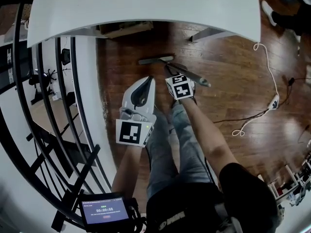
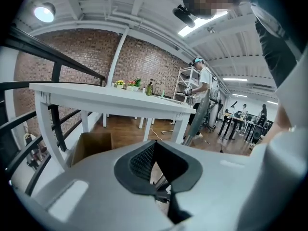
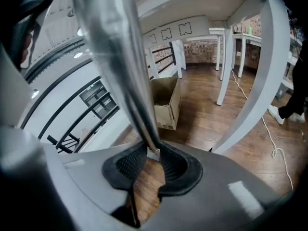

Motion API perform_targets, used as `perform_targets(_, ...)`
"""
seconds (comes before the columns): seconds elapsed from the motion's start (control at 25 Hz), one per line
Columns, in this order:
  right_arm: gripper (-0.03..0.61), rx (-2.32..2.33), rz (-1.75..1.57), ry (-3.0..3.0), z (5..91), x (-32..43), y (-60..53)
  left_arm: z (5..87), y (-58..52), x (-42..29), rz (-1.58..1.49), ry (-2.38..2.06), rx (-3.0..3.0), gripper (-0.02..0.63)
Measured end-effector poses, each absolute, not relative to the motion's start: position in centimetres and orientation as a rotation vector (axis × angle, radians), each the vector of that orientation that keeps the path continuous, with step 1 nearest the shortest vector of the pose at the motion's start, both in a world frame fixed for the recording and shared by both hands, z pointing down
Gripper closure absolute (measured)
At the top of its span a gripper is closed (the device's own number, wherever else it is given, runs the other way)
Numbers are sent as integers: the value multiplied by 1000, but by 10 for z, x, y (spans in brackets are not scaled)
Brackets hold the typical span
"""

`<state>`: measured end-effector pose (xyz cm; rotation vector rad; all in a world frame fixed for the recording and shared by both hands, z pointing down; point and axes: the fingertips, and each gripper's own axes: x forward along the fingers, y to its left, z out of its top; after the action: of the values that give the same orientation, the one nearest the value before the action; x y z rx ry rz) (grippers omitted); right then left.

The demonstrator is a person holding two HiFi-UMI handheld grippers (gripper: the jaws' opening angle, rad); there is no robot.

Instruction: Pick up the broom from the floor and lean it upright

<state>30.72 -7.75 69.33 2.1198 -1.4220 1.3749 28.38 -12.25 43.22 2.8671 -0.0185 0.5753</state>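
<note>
Right gripper [image 3: 153, 150] is squeezed partway shut on the broom handle [image 3: 118, 57], pads tight on both sides of the pole. I'd guess that's so I can tip the long end up. Broom head [image 1: 155, 59] sits on the wood floor [image 1: 228, 67] at 12 o'clock from me, just at the edge of the white table [image 1: 146, 4], with the handle slanting out toward 4 o'clock. Left gripper [image 2: 154, 147] is closed on nothing, at 8 o'clock of the right one, probably on standby to steady the pole. Black railing [image 1: 43, 106] fills the 9 o'clock side and could be the leaning spot. Writing-wise there's just square markers on the cubes [image 1: 181, 88] and a timer on the little screen [image 1: 104, 211] at 6 o'clock, digits too small to trust. No brands I can see.
</note>
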Motion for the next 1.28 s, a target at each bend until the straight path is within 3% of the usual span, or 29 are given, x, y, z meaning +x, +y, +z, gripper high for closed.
perform_targets(1.12,491,2080,1335,-1397,726,351,-116,448,-130,290,577,-7,2846,600)
perform_targets(1.28,440,2097,1275,-1468,717,357,-124,447,-134,289,572,-17,2849,600)
